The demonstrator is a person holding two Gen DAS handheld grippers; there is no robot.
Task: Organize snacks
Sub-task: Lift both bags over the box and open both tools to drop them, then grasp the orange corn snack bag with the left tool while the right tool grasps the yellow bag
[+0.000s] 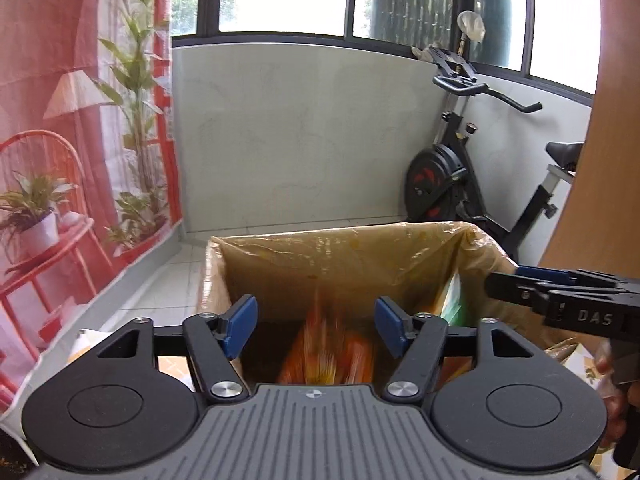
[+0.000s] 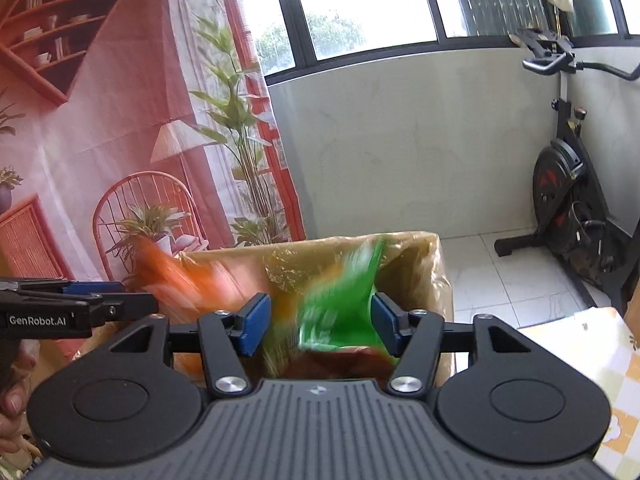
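Glossy crinkled plastic liner (image 1: 344,252) — matt black plastic gripper (image 1: 316,326), ribbed grey base

A white tiled floor (image 2: 500,264) carries the cardboard box (image 2: 444,280), lined with a yellowish plastic bag (image 1: 340,248). Right of the box, against the pale wall, a black exercise bike (image 2: 568,196) also stands on the tiles.

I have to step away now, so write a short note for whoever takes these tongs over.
Left tongs: open, empty, above the lined box.
Right tongs: open, above the same box.
Orange packet and green packet are blurred at the box mouth, apparently dropping in.
Done: both packets let go.
Left: check they landed inside; other snacks are not in view.
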